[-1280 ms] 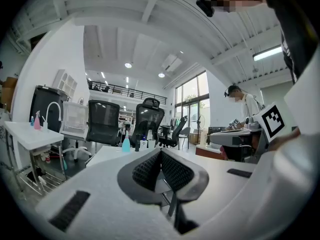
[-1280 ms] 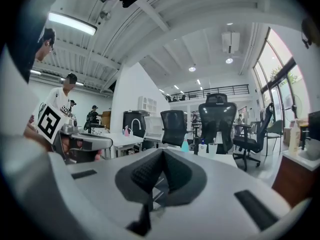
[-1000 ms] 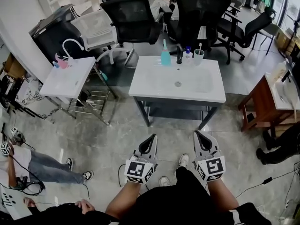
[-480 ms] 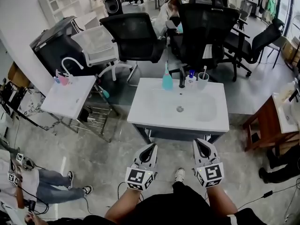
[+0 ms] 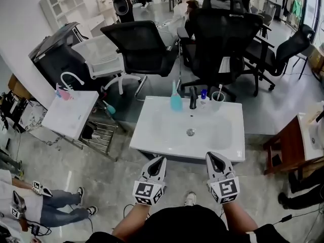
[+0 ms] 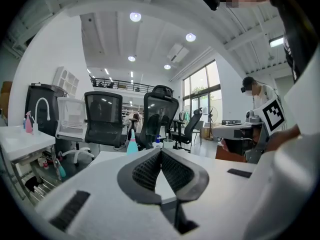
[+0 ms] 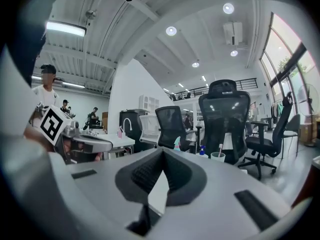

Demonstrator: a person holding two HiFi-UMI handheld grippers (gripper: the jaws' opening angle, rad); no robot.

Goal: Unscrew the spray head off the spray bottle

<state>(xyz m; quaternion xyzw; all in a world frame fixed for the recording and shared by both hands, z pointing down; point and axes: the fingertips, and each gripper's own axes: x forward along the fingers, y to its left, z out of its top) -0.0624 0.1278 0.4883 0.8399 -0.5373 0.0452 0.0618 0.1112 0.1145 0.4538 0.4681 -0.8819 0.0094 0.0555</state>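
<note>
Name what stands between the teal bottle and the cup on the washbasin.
In the head view, a black faucet and a small blue-topped bottle stand between them.

1. L gripper (image 5: 161,159) is sitting w/ jaws pressed together tip to tip, nothing btwn the pads.
2. R gripper (image 5: 213,156) is doing the same: jaws meeting at the tips, gripping nothing.
3. Both are pointing fwd, away from the body, approx. level, side by side w/ a clear gap btwn them.
4. L marker cube (image 5: 145,192) and R marker cube (image 5: 226,189) are riding at the rear ends, nearest the body.
5. L forearm (image 5: 132,221) and R forearm (image 5: 238,218) are reaching out bare, elbows tucked close to the torso.
</note>
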